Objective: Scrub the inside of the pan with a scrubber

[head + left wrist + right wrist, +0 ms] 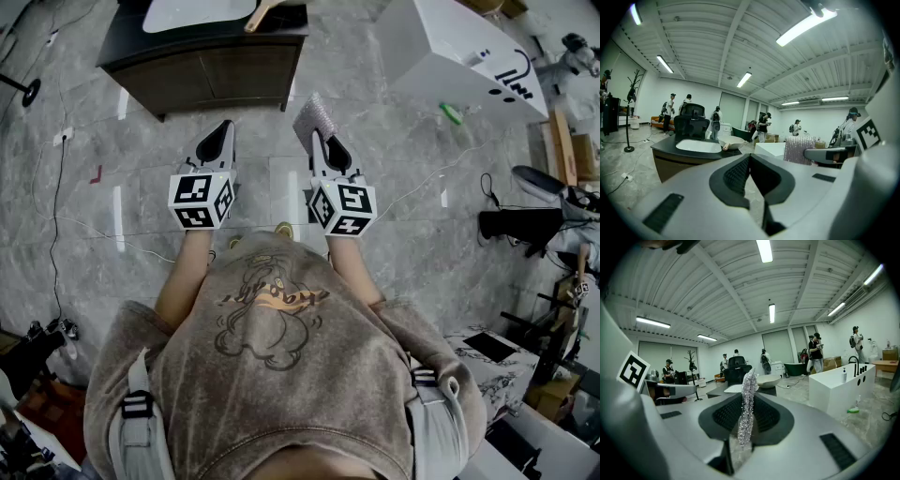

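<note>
Pan (732,142): sat on the counter (206,66), well ahead of you.
Scrubber (747,404): short of the counter, pinched edge-on in your right gripper (319,139).
Left gripper (223,131): closed, empty.
Approach: you likely needed to step closer, then turn the scrubber's flat face to the pan.

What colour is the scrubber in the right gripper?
Silver, sparkly scrubber; clearest in the right gripper view.
</note>
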The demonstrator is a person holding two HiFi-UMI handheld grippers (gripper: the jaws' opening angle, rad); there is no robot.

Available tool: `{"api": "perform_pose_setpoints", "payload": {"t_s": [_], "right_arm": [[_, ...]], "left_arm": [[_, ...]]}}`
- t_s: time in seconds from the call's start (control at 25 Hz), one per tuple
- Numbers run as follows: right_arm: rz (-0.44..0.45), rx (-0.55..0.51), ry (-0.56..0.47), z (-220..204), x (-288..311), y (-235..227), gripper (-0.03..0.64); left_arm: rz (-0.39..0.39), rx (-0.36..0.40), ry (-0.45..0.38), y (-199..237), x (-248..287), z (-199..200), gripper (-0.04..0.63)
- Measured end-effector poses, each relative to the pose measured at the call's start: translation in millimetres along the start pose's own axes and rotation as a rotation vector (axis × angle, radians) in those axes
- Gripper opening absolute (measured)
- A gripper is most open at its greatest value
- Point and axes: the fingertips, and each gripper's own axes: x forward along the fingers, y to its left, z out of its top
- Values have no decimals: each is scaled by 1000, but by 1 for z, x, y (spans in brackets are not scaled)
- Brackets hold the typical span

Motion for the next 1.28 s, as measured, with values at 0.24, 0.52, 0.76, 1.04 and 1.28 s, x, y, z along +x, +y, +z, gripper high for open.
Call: {"api": "perform_pose_setpoints", "payload": {"t_s": [0.24, 0.52, 0.76, 1.04, 1.28], "right_arm": [[-2, -1, 0, 0, 1, -2, 83], [39, 19, -21, 5, -2, -10, 84], [78, -1, -16, 6, -17, -36, 84], [84, 1, -22, 9, -18, -62, 84], [80, 12, -5, 2, 3, -77, 84]], "left_arm": [[1, 0, 0, -2, 3, 0, 17], [14, 0, 15, -10, 10, -6, 17], [60, -7, 8, -26, 18, -13, 17], [75, -12, -3, -39, 29, -12, 17], [73, -4, -7, -34, 56, -9, 17]]}}
